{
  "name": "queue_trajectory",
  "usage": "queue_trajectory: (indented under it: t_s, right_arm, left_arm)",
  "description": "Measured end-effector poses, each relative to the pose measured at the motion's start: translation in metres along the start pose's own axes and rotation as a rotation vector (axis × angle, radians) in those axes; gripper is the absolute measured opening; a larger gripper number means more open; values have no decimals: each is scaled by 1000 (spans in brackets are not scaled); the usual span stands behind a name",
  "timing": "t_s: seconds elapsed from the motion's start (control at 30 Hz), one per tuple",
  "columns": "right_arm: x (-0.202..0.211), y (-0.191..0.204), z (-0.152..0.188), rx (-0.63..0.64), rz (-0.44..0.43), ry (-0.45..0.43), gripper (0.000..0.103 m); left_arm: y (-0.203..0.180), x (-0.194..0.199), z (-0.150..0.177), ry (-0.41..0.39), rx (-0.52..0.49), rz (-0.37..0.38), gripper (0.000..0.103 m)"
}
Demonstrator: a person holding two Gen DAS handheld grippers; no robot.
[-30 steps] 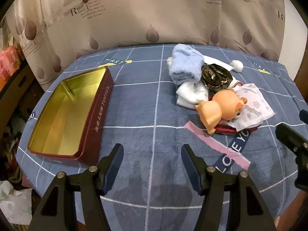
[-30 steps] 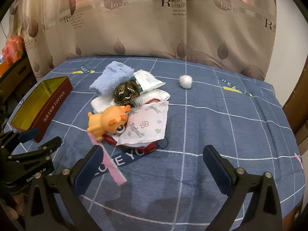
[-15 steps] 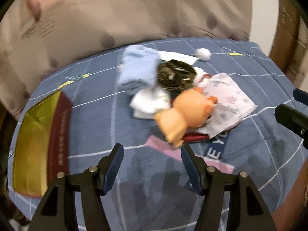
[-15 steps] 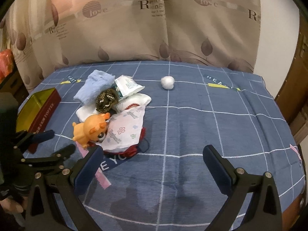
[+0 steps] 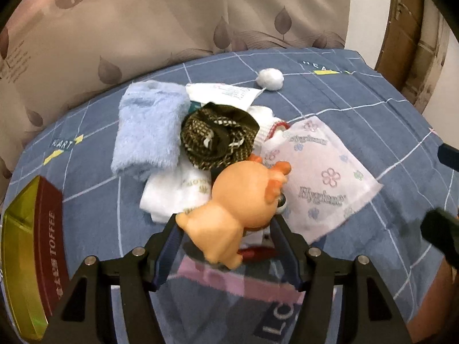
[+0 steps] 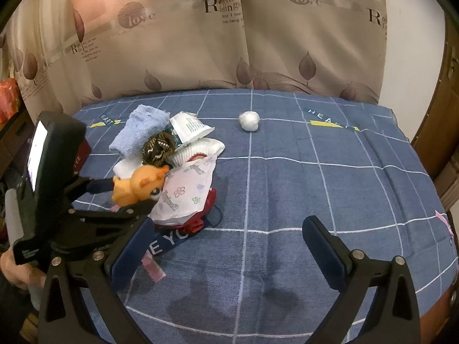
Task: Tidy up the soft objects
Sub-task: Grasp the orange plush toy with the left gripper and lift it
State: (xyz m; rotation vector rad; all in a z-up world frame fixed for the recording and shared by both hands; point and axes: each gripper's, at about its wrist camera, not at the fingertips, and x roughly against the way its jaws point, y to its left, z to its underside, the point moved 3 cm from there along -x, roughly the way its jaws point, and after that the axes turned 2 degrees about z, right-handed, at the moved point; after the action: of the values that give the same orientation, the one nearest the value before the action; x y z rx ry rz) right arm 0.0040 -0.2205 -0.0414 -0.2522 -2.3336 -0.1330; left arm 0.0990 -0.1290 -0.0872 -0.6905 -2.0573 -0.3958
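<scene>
The left gripper (image 5: 226, 226) stands open around the orange toy (image 5: 238, 209): one finger is on each side of its body, and it is not clear whether the fingers already touch it. The toy lies at the near edge of a small pile on the worktop (image 6: 315, 189), which is covered with a blue checked cloth. In the pile, a light blue fluffy towel (image 5: 149, 134) lies at the far left, and a dark patterned cloth roll (image 5: 218, 137) is just beside it. A white folded cloth (image 5: 175, 192) lies under both of them. A flowered plastic packet (image 5: 318, 172) touches the head of the toy on the right side, and a red thing shows partly under the packet. A white ball (image 5: 269, 78) sits apart from the pile, farther back. At the left edge, a red tin with a golden inside (image 5: 25, 272) is open and well apart from the pile.

The right gripper (image 6: 226, 246) is wide open and holds nothing. It hovers over a bare part of the cloth, to the right of the pile. In the right wrist view a hand (image 6: 11, 269) holds the left gripper from below.
</scene>
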Motion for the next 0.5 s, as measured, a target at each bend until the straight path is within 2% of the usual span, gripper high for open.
queue_trajectory:
  t_s: [0.5]
  right_arm:
    - [-5, 1, 4, 11, 5, 14, 102]
  left_arm:
    - [9, 6, 9, -29, 90, 51, 58]
